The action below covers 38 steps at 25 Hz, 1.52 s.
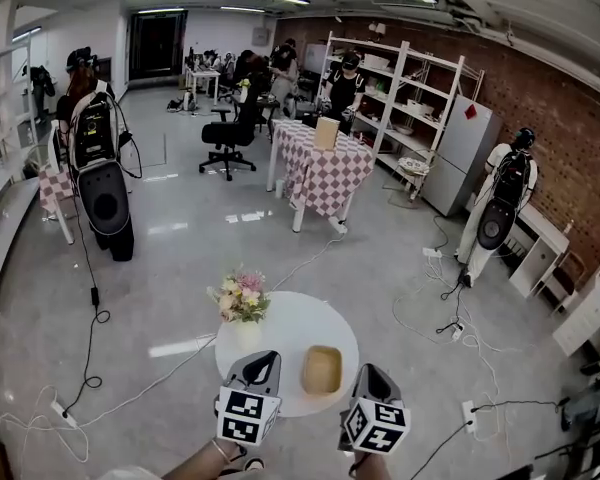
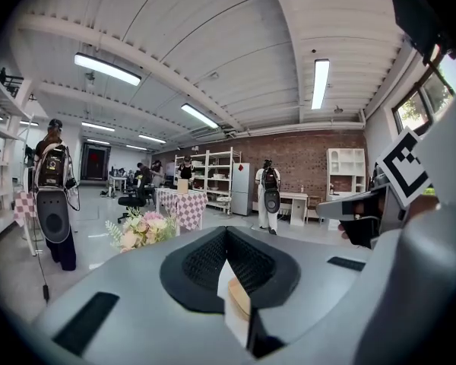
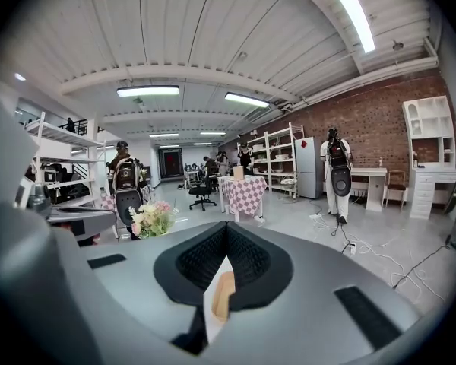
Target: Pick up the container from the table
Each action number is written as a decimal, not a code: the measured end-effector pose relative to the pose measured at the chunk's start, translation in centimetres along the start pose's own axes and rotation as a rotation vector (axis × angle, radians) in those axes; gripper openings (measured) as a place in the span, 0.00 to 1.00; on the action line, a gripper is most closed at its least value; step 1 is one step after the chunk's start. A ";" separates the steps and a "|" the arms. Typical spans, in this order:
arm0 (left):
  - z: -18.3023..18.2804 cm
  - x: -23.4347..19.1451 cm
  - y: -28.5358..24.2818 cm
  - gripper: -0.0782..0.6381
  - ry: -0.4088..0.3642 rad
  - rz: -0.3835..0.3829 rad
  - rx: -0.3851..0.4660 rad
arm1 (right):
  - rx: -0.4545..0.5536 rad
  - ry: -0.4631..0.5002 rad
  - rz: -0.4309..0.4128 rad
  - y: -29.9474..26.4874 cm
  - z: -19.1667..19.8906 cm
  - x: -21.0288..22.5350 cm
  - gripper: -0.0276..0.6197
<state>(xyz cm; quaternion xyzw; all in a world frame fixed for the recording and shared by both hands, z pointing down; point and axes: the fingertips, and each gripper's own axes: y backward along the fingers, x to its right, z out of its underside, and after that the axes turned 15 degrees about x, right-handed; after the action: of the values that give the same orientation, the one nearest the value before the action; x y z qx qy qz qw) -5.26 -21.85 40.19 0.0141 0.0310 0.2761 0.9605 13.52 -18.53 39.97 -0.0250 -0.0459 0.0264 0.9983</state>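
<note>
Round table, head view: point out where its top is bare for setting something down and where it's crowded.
Bare: the middle of the white table, between the flowers and the wooden container, and the far rim behind the wooden container. Crowded: the near edge, where the left gripper and right gripper flank the wooden container.

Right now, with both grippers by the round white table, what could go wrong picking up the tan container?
The left gripper and right gripper have jaws together; unopened, they would likely shove the shallow tan container, not grip it.
The pink-and-white flower bouquet stands close by; the left gripper might topple it.
</note>
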 end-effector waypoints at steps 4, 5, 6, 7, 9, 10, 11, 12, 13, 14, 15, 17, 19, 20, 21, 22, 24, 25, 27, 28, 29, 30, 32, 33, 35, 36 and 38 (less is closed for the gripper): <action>-0.4 -0.8 -1.9 0.13 0.019 0.011 0.017 | 0.002 0.016 0.015 -1.5 -0.4 0.1 0.08; -0.5 -0.8 -2.3 0.13 0.018 0.015 0.021 | 0.001 0.019 0.021 -1.7 -0.4 0.3 0.08; -0.5 -0.8 -2.8 0.13 0.019 0.019 0.026 | -0.001 0.022 0.026 -2.0 -0.5 0.6 0.08; -0.5 -0.8 -3.2 0.13 0.024 0.022 0.030 | -0.002 0.025 0.031 -2.2 -0.5 0.9 0.08; -0.3 -0.8 -3.9 0.13 0.035 0.028 0.033 | -0.007 0.029 0.039 -2.7 -0.4 1.3 0.08; -0.1 -0.9 -4.2 0.13 0.039 0.030 0.030 | -0.009 0.031 0.042 -2.9 -0.4 1.4 0.08; 0.2 -1.0 -4.3 0.13 0.043 0.032 0.025 | -0.011 0.033 0.045 -3.1 -0.2 1.4 0.08; 0.4 -1.1 -4.5 0.13 0.046 0.034 0.020 | -0.013 0.034 0.048 -3.3 -0.1 1.3 0.08; 0.6 -1.3 -4.7 0.13 0.049 0.036 0.016 | -0.014 0.035 0.051 -3.5 -0.1 1.3 0.08; 0.8 -1.4 -5.0 0.13 0.051 0.039 0.013 | -0.016 0.036 0.053 -3.8 0.0 1.3 0.08; 0.9 -1.5 -5.2 0.13 0.053 0.042 0.010 | -0.018 0.037 0.055 -4.1 0.0 1.3 0.08; 1.1 -1.8 -5.7 0.13 0.053 0.046 0.005 | -0.022 0.036 0.055 -4.6 0.1 1.1 0.08; 1.1 -2.2 -6.3 0.13 0.051 0.049 0.003 | -0.023 0.034 0.055 -5.3 0.1 0.9 0.08; 1.0 -2.4 -6.7 0.13 0.049 0.051 0.005 | -0.023 0.033 0.056 -5.6 0.1 0.9 0.08; 0.9 -2.5 -7.1 0.13 0.047 0.055 0.007 | -0.023 0.031 0.060 -5.9 0.1 1.0 0.08; 0.8 -2.6 -7.5 0.13 0.044 0.060 0.009 | -0.024 0.029 0.065 -6.1 0.1 1.1 0.08; 0.7 -2.8 -8.1 0.13 0.040 0.072 0.011 | -0.024 0.025 0.079 -6.5 0.2 1.4 0.08; 0.7 -2.8 -8.4 0.13 0.039 0.077 0.011 | -0.024 0.023 0.085 -6.6 0.2 1.6 0.08; 0.9 -2.7 -8.9 0.13 0.036 0.086 0.008 | -0.022 0.019 0.097 -6.6 0.3 2.0 0.08; 0.9 -2.6 -9.1 0.13 0.036 0.090 0.007 | -0.022 0.017 0.104 -6.4 0.3 2.2 0.08; 1.0 -2.4 -9.2 0.13 0.035 0.095 0.005 | -0.023 0.015 0.110 -6.2 0.4 2.4 0.08; 1.0 -2.3 -9.3 0.13 0.035 0.098 0.004 | -0.027 0.013 0.116 -6.0 0.5 2.7 0.08; 1.2 -1.9 -9.6 0.13 0.039 0.102 -0.002 | -0.039 0.010 0.128 -5.5 0.9 3.4 0.08; 1.4 -1.6 -9.7 0.13 0.041 0.104 -0.007 | -0.047 0.008 0.134 -5.3 1.1 3.8 0.08; 2.1 -1.0 -10.0 0.13 0.044 0.110 -0.023 | -0.061 0.004 0.146 -5.2 1.7 4.8 0.08; 2.5 -0.7 -10.1 0.13 0.043 0.112 -0.031 | -0.067 0.002 0.149 -5.3 2.0 5.2 0.08; 3.2 -0.3 -10.2 0.13 0.040 0.106 -0.046 | -0.076 -0.005 0.143 -5.6 2.6 5.7 0.08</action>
<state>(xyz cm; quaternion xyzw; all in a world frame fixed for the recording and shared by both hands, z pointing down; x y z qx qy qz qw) 0.09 -30.66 42.97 -0.0118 0.0428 0.3276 0.9438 19.26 -23.72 43.38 -0.0660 -0.0477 0.0958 0.9921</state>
